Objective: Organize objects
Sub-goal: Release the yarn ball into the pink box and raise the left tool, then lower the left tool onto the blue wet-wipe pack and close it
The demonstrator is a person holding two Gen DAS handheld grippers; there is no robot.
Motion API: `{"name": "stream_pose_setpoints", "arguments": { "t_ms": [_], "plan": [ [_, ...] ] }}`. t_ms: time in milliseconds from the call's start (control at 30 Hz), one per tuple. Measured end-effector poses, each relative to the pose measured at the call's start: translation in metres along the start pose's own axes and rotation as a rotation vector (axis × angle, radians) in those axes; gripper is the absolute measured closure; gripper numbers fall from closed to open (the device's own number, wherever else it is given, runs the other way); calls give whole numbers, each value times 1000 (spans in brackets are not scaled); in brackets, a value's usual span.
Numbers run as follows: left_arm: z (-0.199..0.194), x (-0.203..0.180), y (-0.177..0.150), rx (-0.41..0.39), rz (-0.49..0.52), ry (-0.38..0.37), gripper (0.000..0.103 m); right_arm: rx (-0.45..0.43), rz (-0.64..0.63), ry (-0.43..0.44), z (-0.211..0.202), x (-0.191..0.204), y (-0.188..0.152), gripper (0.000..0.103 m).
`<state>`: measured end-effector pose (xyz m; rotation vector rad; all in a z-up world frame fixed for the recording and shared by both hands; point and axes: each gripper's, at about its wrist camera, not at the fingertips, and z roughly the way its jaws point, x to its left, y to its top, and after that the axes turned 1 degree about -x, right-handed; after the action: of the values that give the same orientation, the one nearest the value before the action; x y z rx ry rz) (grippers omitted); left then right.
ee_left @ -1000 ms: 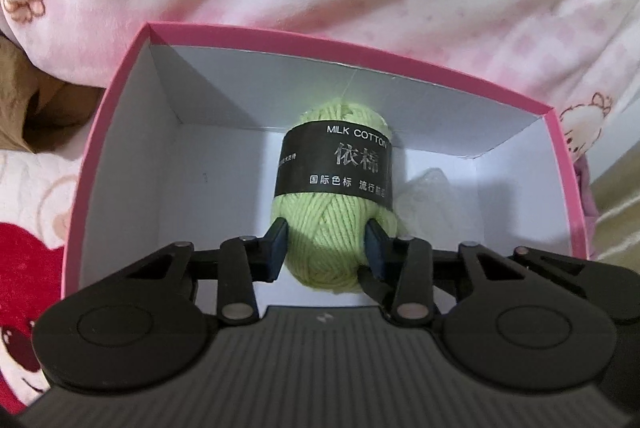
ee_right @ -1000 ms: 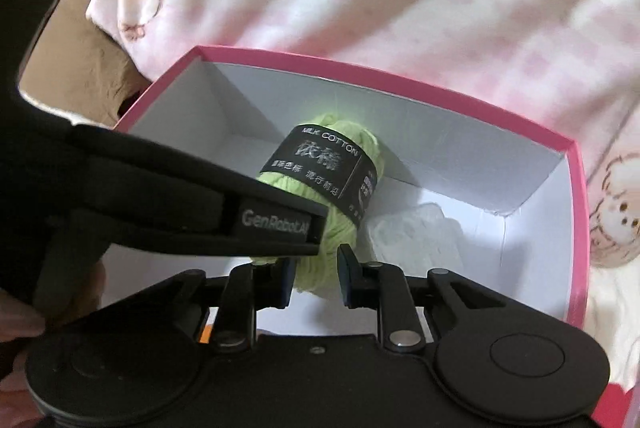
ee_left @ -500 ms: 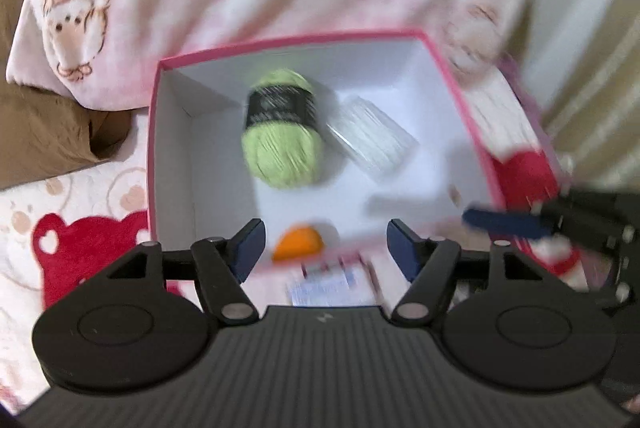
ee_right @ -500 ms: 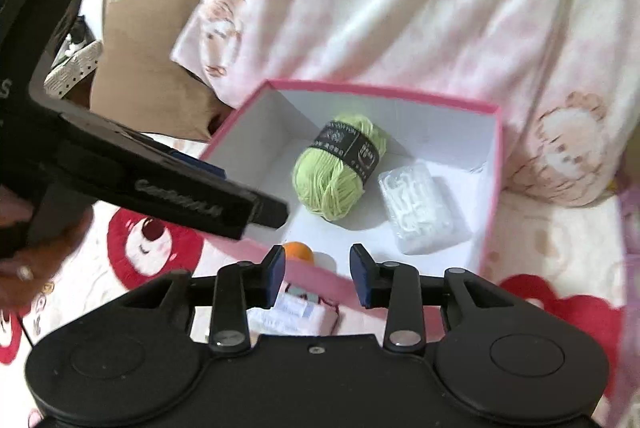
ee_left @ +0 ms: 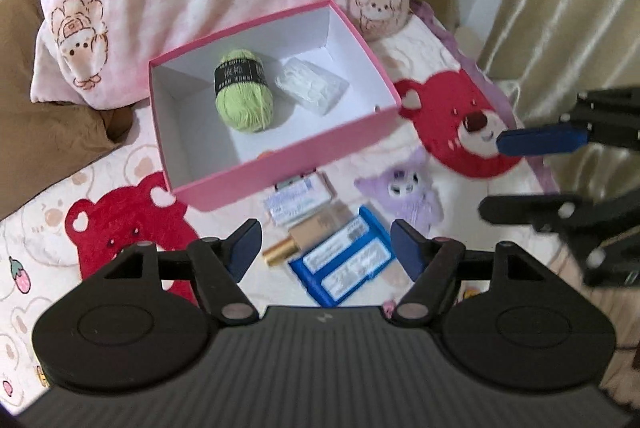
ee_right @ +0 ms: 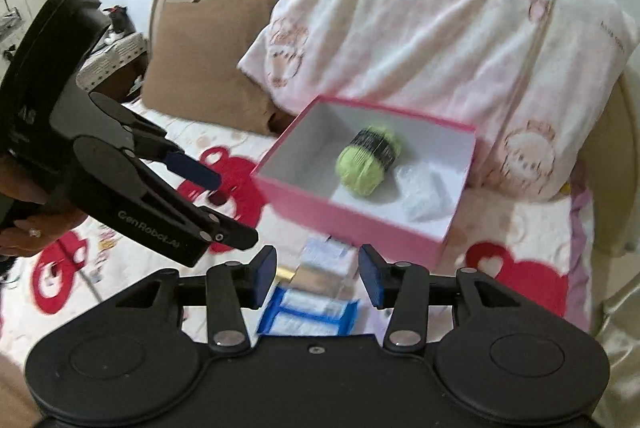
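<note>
The left gripper (ee_left: 324, 248) has its jaws spread and still opening, with nothing between them; the right gripper (ee_right: 318, 278) is likewise parted and widening, empty. Both hang above a bedspread (ee_left: 52, 196) printed with red bears. From left to right: the pink box (ee_left: 280, 172) holds a green yarn ball (ee_left: 243, 94) with a black label, and just beside it a clear plastic packet (ee_left: 311, 87). In front of the box lie a small white packet (ee_left: 298, 198), a gold-capped tube (ee_left: 308, 234), perhaps cosmetics, and a blue package (ee_left: 346, 260). Further right sits a purple plush toy (ee_left: 404, 188).
</note>
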<state>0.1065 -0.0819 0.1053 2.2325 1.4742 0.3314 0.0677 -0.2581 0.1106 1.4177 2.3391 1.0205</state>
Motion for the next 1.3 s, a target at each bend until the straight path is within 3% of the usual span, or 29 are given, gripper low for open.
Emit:
{"name": "stream_pose_setpoints", "arguments": {
  "t_ms": [267, 467, 567, 733, 867, 967, 1100, 1233, 1300],
  "plan": [
    [14, -1, -53, 32, -39, -50, 32, 59, 7, 40, 15, 13, -44, 45],
    [62, 5, -78, 95, -100, -54, 32, 99, 28, -3, 59, 11, -75, 45],
    [88, 12, -89, 103, -133, -52, 33, 79, 17, -27, 85, 1, -84, 45],
    [114, 22, -101, 46, -182, -42, 35, 112, 30, -18, 130, -16, -92, 44],
    [129, 32, -108, -27, -256, -83, 37, 170, 22, -45, 164, -28, -91, 38],
    [139, 34, -110, -70, -283, -67, 37, 176, 63, 9, 175, -36, -88, 32],
    [153, 40, -114, -83, -330, -38, 39, 125, 121, 54, 177, -37, -99, 28],
    [168, 49, -121, -57, -434, -83, 42, 171, 297, 108, 184, -51, -117, 28],
    [175, 51, -125, -53, -472, -91, 43, 164, 307, 104, 186, -53, -123, 28]
  ]
}}
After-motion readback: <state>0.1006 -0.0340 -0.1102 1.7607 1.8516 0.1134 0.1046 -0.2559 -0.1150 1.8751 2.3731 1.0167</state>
